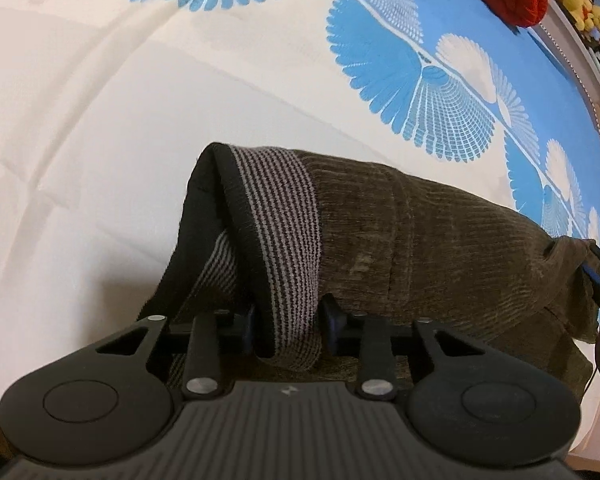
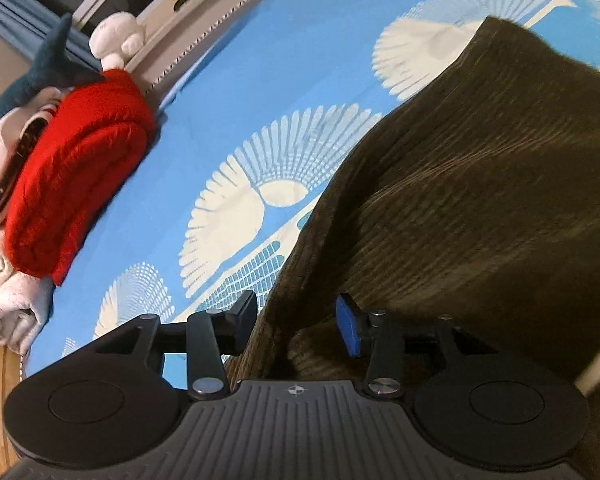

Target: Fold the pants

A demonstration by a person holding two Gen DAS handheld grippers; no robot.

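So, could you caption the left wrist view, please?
Left gripper pinching the pants' striped waistband above the bedsheet.

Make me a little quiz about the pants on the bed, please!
1. True or false: the left gripper pinches the striped waistband of the pants.
2. What color is the folded blanket at the edge of the bed sheet? A) green B) red C) purple
3. Fill in: the right gripper has brown ____ fabric between its fingers.

Key: 1 true; 2 B; 3 corduroy (ribbed).
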